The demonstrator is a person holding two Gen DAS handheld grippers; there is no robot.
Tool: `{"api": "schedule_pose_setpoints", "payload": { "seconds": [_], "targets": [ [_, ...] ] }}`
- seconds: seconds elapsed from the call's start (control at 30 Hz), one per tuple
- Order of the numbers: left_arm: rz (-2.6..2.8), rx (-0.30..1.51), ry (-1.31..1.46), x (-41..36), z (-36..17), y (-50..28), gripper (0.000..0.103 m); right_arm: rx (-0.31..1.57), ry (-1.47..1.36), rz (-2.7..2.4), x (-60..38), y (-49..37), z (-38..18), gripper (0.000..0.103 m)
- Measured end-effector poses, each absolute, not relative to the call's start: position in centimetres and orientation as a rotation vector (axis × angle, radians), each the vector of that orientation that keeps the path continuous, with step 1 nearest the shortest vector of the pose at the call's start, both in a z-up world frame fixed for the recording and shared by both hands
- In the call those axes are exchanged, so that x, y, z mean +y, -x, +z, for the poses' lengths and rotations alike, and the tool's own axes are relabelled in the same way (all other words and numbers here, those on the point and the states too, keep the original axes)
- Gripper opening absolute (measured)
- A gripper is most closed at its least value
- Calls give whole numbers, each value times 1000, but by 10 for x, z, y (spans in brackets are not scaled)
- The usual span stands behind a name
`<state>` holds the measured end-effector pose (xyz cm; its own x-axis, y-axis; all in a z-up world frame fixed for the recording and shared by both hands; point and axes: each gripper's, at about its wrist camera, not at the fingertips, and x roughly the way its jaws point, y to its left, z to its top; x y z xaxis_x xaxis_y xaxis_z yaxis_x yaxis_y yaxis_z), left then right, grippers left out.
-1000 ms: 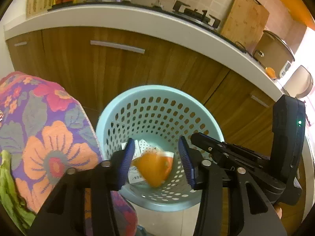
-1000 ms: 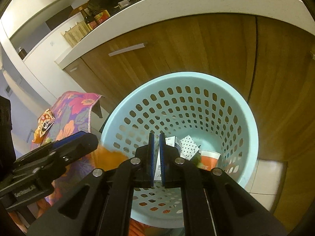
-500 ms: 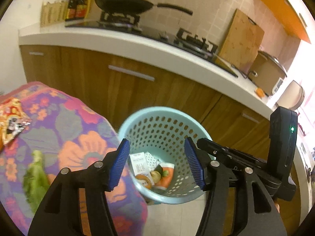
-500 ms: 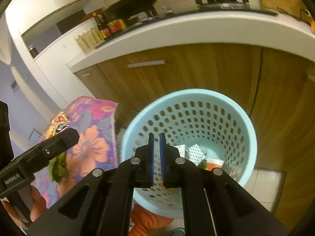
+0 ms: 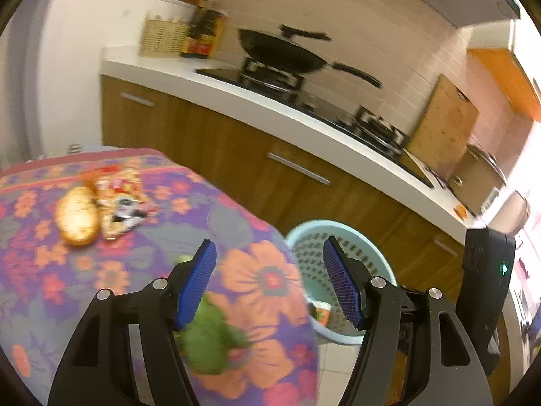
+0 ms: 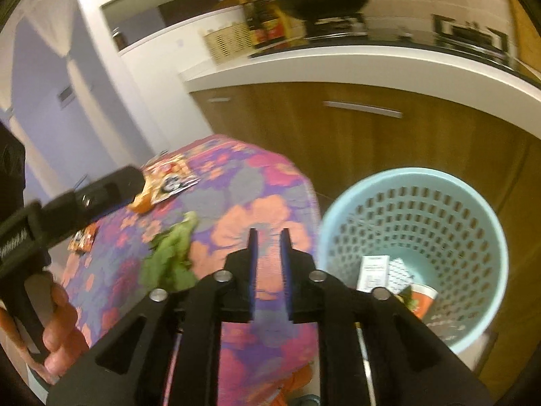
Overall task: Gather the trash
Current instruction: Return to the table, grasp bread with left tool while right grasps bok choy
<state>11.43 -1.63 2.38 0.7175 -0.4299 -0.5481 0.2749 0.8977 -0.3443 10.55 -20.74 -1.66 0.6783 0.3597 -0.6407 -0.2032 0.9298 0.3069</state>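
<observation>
A light-blue perforated waste basket (image 6: 473,199) stands on the floor by the cabinets and holds cartons and wrappers (image 6: 375,267); it also shows in the left wrist view (image 5: 304,237). On the flowered table (image 5: 260,277) lie a green leafy scrap (image 5: 213,341), a yellow-orange peel (image 5: 77,216) and a snack wrapper (image 5: 125,203). My left gripper (image 5: 268,284) is open and empty above the table edge. My right gripper (image 6: 268,270) is slightly open and empty, over the table beside the basket. The leafy scrap (image 6: 169,257) lies to its left.
Wooden cabinets (image 5: 236,155) under a white counter (image 5: 270,108) stand behind the basket. A wok (image 5: 284,54), bottles (image 5: 203,34) and a cutting board (image 5: 443,125) sit on the counter. A second small wrapper (image 6: 81,240) lies on the table's left side.
The orange scrap dropped from my left gripper into the basket. Both grippers then swung up and left from above the basket to over the table. My right gripper has opened slightly.
</observation>
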Motion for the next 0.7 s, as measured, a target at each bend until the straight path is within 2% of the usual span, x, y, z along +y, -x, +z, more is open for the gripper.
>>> {"api": "schedule_pose_setpoints", "payload": {
  "seconds": [0.17,0.23,0.27,0.3,0.43,0.6,0.7],
  "targets": [
    [-302,634,290,36,26,-109,71,765,-168,374,-170,-105,-16,26],
    [-263,629,308,57,25,-109,74,764,-151,389,-158,-106,-16,36],
    [-237,630,322,71,23,-110,75,762,-146,394,-155,-106,-17,47],
    [-213,631,333,82,21,-110,76,753,-137,401,-147,-106,-17,51],
    [-122,655,356,119,11,-120,76,762,-119,450,-124,-113,-21,52],
    [-74,711,365,144,-4,-148,75,760,-72,470,-94,-122,-31,63],
    [-77,759,388,152,-17,-171,73,775,-40,463,-79,-125,-38,63]
  ]
}}
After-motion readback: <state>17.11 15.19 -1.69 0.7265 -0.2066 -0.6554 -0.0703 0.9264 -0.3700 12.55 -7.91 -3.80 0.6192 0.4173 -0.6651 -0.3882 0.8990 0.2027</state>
